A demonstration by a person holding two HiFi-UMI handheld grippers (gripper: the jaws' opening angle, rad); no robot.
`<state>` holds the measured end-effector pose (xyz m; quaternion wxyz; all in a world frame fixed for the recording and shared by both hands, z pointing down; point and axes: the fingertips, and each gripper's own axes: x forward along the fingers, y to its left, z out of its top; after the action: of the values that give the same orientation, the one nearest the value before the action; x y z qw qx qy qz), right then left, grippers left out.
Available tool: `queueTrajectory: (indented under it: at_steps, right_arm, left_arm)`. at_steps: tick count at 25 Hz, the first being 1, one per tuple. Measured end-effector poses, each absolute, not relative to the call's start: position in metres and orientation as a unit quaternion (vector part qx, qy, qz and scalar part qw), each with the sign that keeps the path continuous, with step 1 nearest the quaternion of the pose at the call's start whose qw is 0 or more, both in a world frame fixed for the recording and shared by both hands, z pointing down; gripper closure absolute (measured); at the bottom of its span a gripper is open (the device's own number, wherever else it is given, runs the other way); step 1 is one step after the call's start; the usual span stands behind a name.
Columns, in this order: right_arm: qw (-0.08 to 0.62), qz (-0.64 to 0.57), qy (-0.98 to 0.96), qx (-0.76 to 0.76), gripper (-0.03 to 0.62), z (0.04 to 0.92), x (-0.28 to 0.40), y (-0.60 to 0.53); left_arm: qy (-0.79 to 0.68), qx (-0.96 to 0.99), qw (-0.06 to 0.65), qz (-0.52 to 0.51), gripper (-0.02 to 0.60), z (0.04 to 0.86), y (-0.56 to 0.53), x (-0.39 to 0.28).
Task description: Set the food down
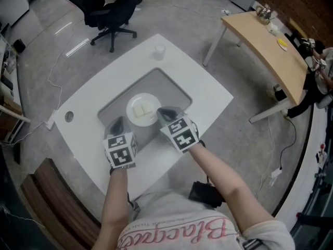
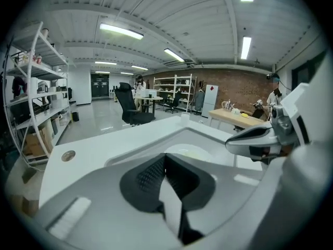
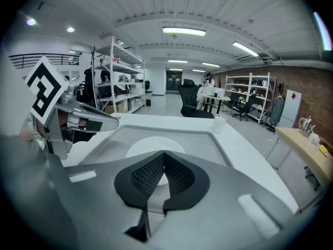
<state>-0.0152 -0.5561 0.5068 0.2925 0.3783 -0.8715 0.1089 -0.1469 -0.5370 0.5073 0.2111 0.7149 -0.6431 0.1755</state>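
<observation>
A white plate [image 1: 151, 117] lies on the grey mat [image 1: 171, 90] of the white table [image 1: 208, 87], with two pale food pieces [image 1: 142, 110] on it. My left gripper [image 1: 117, 123] is just left of the plate with its jaws shut and nothing between them. My right gripper [image 1: 166, 112] is at the plate's right rim, also shut and empty. In the left gripper view the plate [image 2: 187, 151] shows beyond the closed jaws [image 2: 165, 160], with the right gripper [image 2: 260, 139] to the right. In the right gripper view the plate [image 3: 151, 146] lies ahead of the closed jaws [image 3: 164, 158].
A small white cup [image 1: 159, 51] stands at the table's far edge. A round port [image 1: 69, 116] sits in the table's left corner. A black office chair [image 1: 109, 9] stands beyond the table, and a wooden desk [image 1: 270, 51] at the right. Shelving [image 2: 31, 98] lines the room.
</observation>
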Motion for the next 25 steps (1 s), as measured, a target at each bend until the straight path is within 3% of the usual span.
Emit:
queueTrajectory:
  at_steps: [10,25]
  right_arm:
    - [0.19,0.035,-0.897,0.397,0.591,0.414,-0.014,-0.516]
    - [0.104,-0.044,-0.907,0.406,0.592,0.326,0.012,-0.431]
  left_arm:
    - [-0.636,0.754,0.125,0.111,0.581,0.442,-0.503,-0.126]
    - [-0.633,0.773,-0.004,0.052,0.581,0.344,-0.446,-0.107]
